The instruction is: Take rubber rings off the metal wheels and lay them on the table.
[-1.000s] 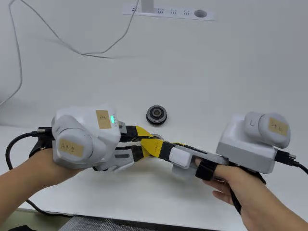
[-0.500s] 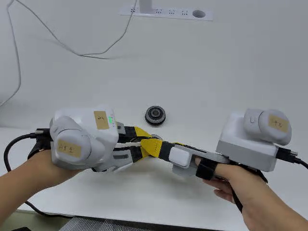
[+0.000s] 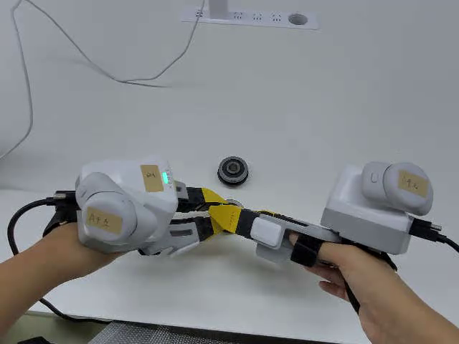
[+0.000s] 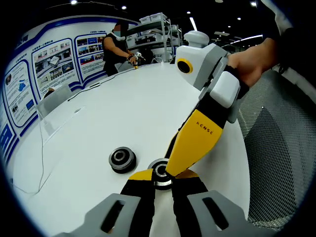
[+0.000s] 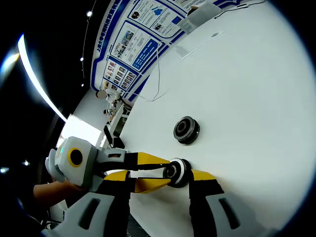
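A metal wheel (image 4: 160, 174) with a black rubber ring is held just above the white table (image 3: 301, 107), and both grippers meet on it. My left gripper (image 4: 162, 178) comes from the left and is shut on the wheel. My right gripper (image 5: 177, 178) reaches in from the right, its yellow-tipped jaws closed against the ring of the same wheel (image 5: 177, 171). In the head view the left gripper (image 3: 219, 208) and the right gripper (image 3: 234, 215) cross at the table's near middle. A second wheel (image 3: 234, 170) with its ring on lies flat just beyond them.
A white cable (image 3: 86, 61) curves over the table's far left, and a power strip (image 3: 251, 17) lies at the far edge. A black cable (image 3: 21, 215) trails from the left gripper. A person (image 4: 117, 47) stands far behind the table.
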`<move>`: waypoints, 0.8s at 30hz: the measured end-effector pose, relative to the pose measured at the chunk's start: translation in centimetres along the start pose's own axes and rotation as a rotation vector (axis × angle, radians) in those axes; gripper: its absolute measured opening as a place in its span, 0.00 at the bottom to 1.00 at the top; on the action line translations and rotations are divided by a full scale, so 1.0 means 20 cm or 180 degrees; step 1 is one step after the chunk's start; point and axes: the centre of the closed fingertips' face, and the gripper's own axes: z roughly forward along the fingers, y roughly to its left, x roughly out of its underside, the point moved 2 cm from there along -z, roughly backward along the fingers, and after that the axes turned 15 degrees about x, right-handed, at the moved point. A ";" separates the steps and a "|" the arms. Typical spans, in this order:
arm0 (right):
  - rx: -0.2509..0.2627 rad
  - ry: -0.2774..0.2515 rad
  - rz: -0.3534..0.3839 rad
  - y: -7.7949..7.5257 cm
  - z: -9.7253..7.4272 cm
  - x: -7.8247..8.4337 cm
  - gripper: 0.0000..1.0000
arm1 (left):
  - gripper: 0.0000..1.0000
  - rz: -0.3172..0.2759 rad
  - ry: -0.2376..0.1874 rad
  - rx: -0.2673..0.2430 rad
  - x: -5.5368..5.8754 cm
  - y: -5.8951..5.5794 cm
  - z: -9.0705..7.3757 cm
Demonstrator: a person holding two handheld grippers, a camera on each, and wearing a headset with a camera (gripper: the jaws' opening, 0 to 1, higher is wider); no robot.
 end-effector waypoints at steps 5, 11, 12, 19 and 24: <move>0.0026 -0.0006 0.0039 0.01 0.00 0.00 0.51 | 0.12 0.0014 0.0000 -0.0004 0.00 0.00 0.00; 0.0045 0.0021 0.0078 0.02 0.00 -0.01 0.53 | 0.12 0.0011 -0.0007 -0.0029 0.00 0.00 0.00; 0.0044 0.0033 0.0078 0.02 0.00 -0.01 0.53 | 0.12 0.0010 -0.0006 -0.0028 0.00 0.00 0.00; 0.0068 0.0285 0.0105 0.03 -0.03 0.06 0.49 | 0.12 0.0004 0.0011 -0.0008 0.00 0.00 0.00; -0.0014 0.0268 0.0080 0.03 -0.04 0.08 0.50 | 0.12 -0.0005 0.0002 -0.0008 0.00 0.00 0.00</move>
